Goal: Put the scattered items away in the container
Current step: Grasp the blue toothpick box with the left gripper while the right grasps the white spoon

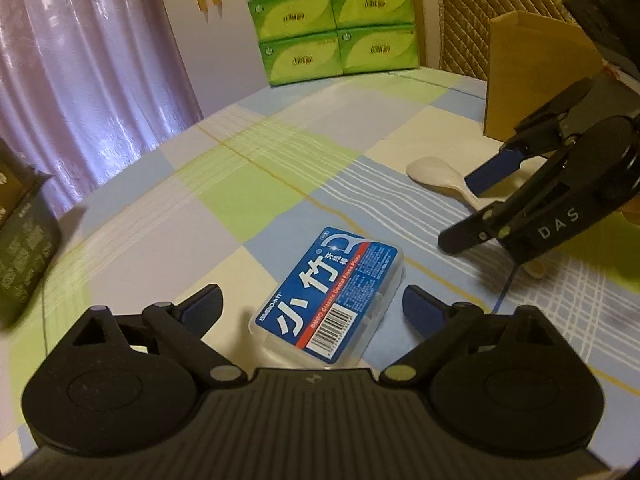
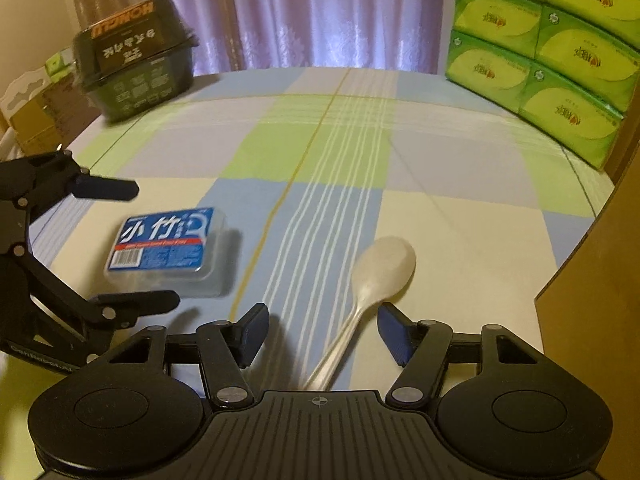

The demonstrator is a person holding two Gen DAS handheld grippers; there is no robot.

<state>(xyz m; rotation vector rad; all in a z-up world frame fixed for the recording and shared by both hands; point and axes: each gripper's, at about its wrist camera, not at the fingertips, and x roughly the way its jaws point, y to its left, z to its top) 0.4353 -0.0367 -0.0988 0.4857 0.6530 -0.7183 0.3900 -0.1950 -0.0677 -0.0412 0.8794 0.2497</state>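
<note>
A clear floss-pick box with a blue label (image 1: 332, 292) lies flat on the checked tablecloth. My left gripper (image 1: 316, 306) stands open with a finger on each side of it, not touching. A white plastic spoon (image 2: 384, 264) lies to its right, handle running back between the open fingers of my right gripper (image 2: 324, 322). A brown cardboard box (image 1: 532, 76) stands just beyond the spoon (image 1: 436, 174). In the right wrist view the left gripper (image 2: 156, 245) straddles the floss box (image 2: 168, 244). In the left wrist view the right gripper (image 1: 476, 204) hovers over the spoon's handle.
A black instant-food tub (image 2: 136, 60) sits at the table's far left edge. Stacked green tissue packs (image 2: 540, 72) stand against the wall at the far right. A padded chair back (image 1: 480, 12) rises behind the cardboard box. Purple curtains hang beyond the table edge (image 2: 320, 70).
</note>
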